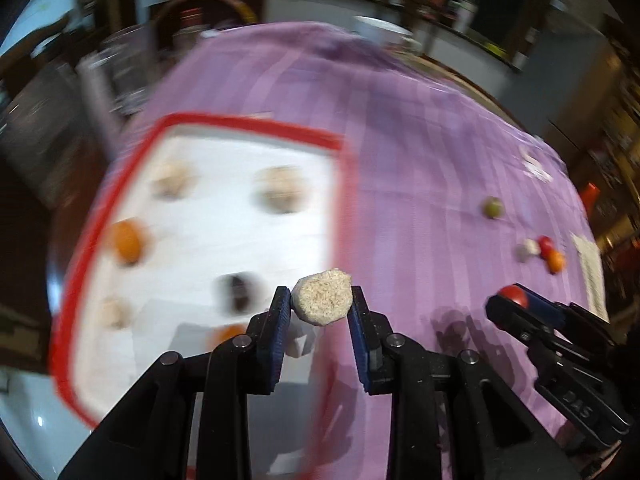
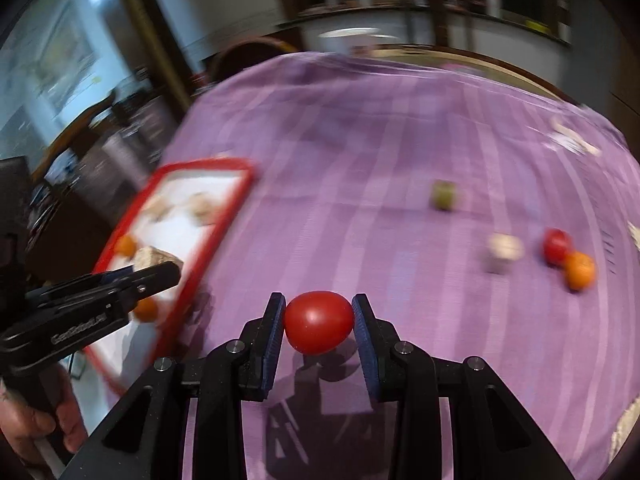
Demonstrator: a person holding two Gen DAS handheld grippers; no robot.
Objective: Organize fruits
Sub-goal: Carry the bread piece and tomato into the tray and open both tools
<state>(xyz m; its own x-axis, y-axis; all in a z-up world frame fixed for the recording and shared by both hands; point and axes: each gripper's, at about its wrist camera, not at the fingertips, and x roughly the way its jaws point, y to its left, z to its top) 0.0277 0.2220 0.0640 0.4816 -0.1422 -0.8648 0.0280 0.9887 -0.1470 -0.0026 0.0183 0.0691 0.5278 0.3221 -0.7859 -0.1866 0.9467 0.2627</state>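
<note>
My left gripper is shut on a beige speckled round piece, held above the right edge of the red-rimmed white tray. Several blurred pieces lie in the tray: an orange fruit, beige rounds and a dark one. My right gripper is shut on a red tomato-like fruit above the purple cloth. In the left wrist view, that right gripper shows at the right with the red fruit in it. The left gripper appears over the tray in the right wrist view.
Loose on the purple tablecloth lie a green fruit, a white piece, a red fruit and an orange fruit. A person's hand grips the left tool. Chairs and a cluttered counter stand behind the table.
</note>
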